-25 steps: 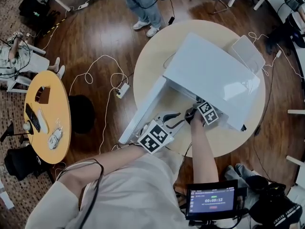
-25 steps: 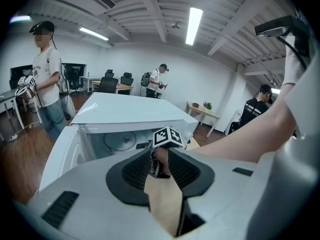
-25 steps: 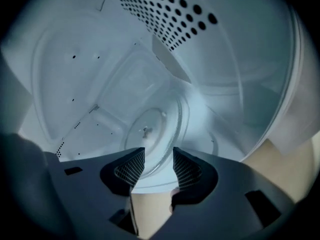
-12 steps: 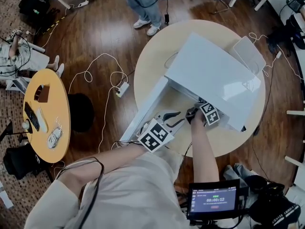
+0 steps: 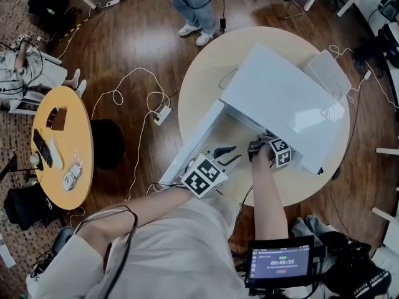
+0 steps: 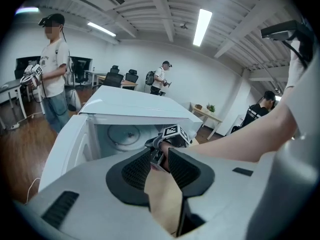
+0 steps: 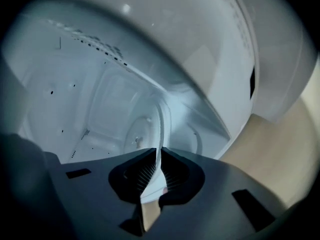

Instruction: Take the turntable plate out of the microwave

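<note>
Turntable plate (image 7: 146, 134) — edge-on, rim outward

Your microwave (image 5: 280, 98): white, at 1 o'clock in the head view, with its door (image 5: 194, 143) swung open toward 7 o'clock. Your turntable plate (image 7: 145, 129): round clear glass, centre hub visible, inside the cavity, near rim toward 6 o'clock in the right gripper view.
</note>
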`<state>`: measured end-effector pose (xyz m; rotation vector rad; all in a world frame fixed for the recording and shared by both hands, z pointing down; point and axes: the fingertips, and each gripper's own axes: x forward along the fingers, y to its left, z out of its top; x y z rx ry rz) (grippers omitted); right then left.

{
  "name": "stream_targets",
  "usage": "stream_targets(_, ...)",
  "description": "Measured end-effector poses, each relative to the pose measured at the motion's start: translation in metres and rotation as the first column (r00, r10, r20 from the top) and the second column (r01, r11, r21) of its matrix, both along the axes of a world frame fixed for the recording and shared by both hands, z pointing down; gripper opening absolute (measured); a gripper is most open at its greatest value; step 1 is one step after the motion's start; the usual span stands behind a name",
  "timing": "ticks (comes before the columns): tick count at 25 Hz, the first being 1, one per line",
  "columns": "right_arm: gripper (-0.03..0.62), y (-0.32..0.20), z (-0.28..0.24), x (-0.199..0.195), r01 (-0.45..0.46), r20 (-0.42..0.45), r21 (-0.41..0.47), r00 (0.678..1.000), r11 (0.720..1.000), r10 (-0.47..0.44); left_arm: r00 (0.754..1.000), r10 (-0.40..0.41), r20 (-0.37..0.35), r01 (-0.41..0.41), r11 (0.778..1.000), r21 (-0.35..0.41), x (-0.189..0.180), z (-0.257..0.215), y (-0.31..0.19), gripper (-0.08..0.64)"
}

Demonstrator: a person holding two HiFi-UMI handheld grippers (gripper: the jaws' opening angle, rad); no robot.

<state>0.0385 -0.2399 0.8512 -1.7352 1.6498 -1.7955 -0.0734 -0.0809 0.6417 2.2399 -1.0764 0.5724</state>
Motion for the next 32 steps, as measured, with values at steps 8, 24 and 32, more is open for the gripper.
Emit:
stream_targets(8, 0.029, 0.008, 0.0, -0.001, -0.073, 0.069, -0.003, 0.995, 0.997, 0.073, 1.0, -0.015, -0.021, 0.015, 1.0, -0.018, 0.001, 0.006, -0.001, 0.1)
stream_targets(24, 0.023, 0.021, -0.007, -0.001, -0.099, 0.146, -0.012, 0.984, 0.995, 0.1, 1.0, -0.018, -0.026, 0.017, 0.999, -0.039, 0.006, 0.014, 0.001, 0.1)
stream_targets(32, 0.021, 0.032, -0.008, -0.002, -0.093, 0.17, -0.013, 0.981, 0.996, 0.094, 0.999, -0.008, -0.031, 0.006, 0.998, -0.062, 0.013, 0.028, 0.006, 0.1)
